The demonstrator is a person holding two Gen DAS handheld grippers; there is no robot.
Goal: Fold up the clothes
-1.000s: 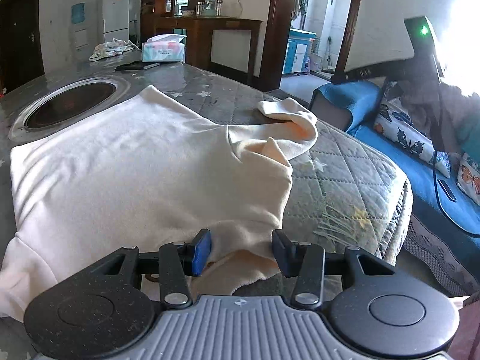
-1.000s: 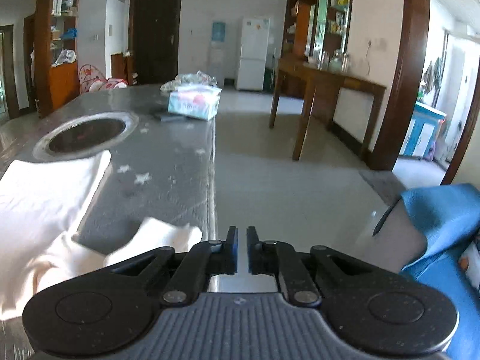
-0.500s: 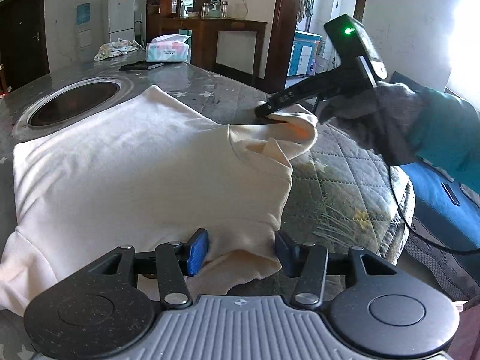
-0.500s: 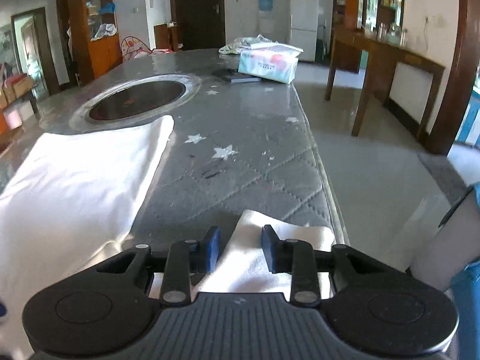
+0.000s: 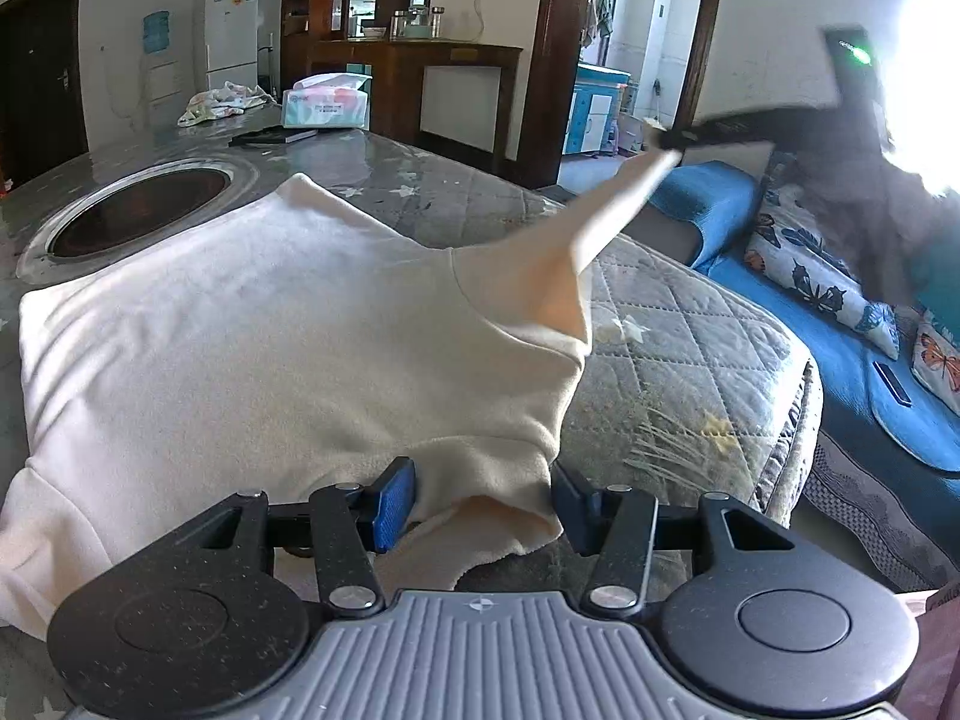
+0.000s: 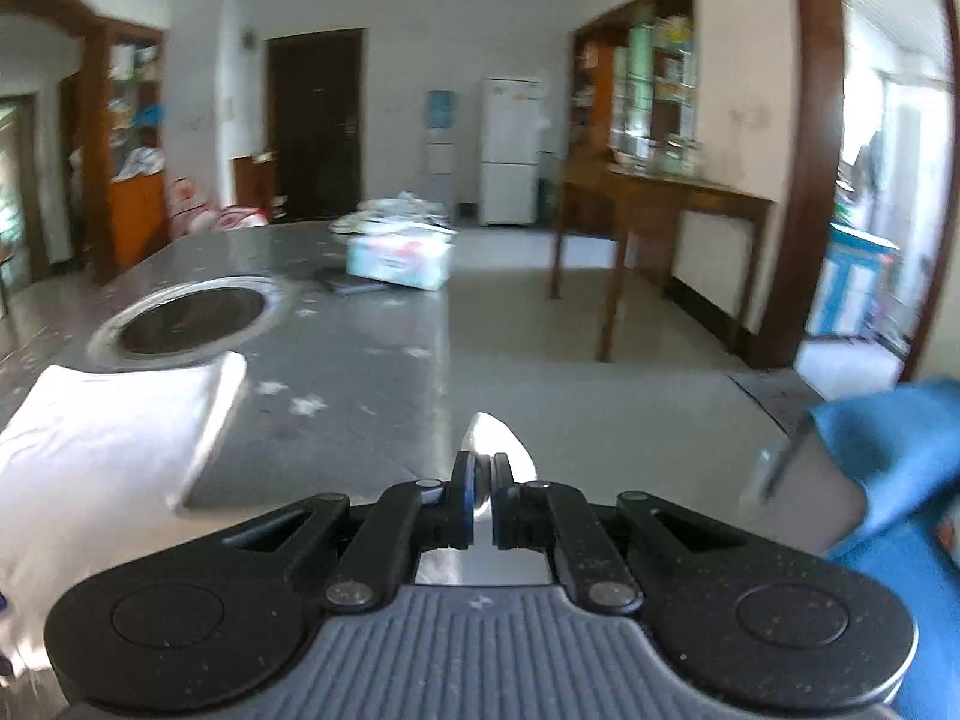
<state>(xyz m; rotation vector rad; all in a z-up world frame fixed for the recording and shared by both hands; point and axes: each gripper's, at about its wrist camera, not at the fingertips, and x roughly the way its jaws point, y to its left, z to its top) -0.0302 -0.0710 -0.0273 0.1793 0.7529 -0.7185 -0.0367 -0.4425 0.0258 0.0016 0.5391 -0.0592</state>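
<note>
left wrist view: a long grey quilted table (image 5: 690,348) fills the room's near ground, a round dark inset (image 5: 138,210) sunk into its far left part. across the near left of the table lies a cream sweatshirt (image 5: 270,348), its body flat, its near edge bunched between the two fingers of the left gripper (image 5: 480,504). that gripper sits low at the table's near edge with its jaws standing wide, blue pad (image 5: 393,501) touching the cloth on the left, nothing clamped. to the right, one sleeve (image 5: 606,222) rises taut off the table toward the far right, its cuff pinched by the right gripper (image 5: 666,137), held up over a blue sofa (image 5: 840,324); the hand behind it is blurred. right wrist view: the right gripper (image 6: 480,483) has its jaws drawn narrow on a tip of pale cloth that pokes out ahead of them. a tissue box (image 6: 399,255) rests at the table's far end, a dark flat object just beside it.
</note>
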